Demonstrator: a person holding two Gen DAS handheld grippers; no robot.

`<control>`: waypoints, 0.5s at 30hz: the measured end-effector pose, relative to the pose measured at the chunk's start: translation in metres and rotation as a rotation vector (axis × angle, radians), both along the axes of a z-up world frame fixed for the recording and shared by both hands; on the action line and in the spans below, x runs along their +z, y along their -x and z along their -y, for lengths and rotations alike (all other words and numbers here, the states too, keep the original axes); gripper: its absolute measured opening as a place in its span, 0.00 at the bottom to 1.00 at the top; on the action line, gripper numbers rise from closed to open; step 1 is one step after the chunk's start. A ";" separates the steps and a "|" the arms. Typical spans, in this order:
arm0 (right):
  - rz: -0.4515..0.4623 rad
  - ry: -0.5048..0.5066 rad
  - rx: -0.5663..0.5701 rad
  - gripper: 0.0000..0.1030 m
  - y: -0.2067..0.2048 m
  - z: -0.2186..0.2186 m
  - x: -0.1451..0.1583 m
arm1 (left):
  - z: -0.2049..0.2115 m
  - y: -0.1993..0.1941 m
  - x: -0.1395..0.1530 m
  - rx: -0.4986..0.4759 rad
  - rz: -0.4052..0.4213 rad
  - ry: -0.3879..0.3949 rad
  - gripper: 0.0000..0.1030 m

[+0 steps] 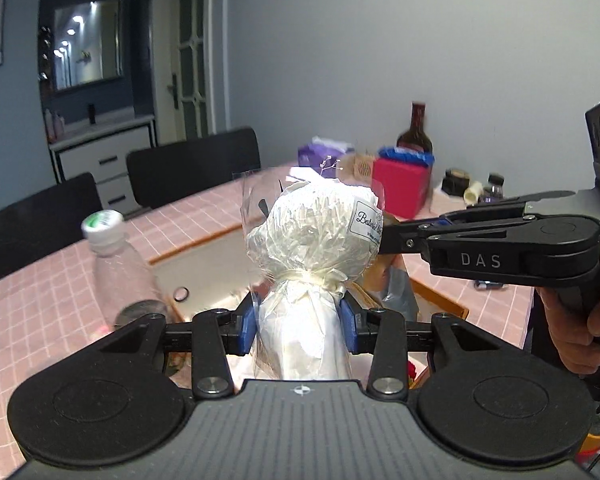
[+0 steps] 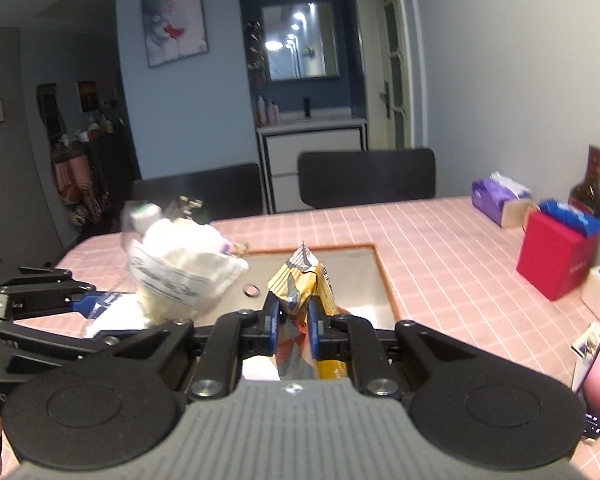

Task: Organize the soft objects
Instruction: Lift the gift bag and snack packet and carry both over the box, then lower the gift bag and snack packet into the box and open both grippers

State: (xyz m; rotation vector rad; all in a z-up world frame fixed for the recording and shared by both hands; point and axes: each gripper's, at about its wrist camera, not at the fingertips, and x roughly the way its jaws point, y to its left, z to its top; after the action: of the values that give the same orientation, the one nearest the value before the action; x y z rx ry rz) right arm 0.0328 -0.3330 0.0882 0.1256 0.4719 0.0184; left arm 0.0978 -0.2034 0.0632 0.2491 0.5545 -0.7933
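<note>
A: What's in your left claw (image 1: 299,320)?

B: It grips a cellophane-wrapped white bundle (image 1: 312,236) below its tied neck, upright, above the desk's (image 1: 40,280) wooden tray (image 1: 204,240).

A: And the right claw (image 2: 293,326)?

B: It's clamped on a crinkly yellow snack packet (image 2: 300,284), also lifted over the tray, probably so both soft items reach one place together.

Left gripper (image 1: 300,322) fingers (image 1: 248,322) clamp a cellophane-wrapped white bundle (image 1: 312,240) above the pink table (image 1: 40,280).
</note>
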 end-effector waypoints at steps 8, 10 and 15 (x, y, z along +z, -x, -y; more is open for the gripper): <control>-0.102 0.002 -0.035 0.12 -0.027 0.021 -0.033 | 0.029 -0.020 -0.034 -0.020 -0.089 -0.130 0.45; -0.129 -0.014 -0.040 0.12 -0.033 0.027 -0.043 | 0.033 -0.021 -0.040 -0.018 -0.102 -0.153 0.45; -0.192 -0.017 -0.053 0.12 -0.043 0.031 -0.058 | 0.043 -0.018 -0.050 -0.027 -0.110 -0.222 0.45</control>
State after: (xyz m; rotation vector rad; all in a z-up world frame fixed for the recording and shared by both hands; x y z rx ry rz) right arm 0.0755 -0.3641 0.0302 0.1576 0.6605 -0.0420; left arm 0.1160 -0.2462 0.0129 0.4194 0.7460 -0.7749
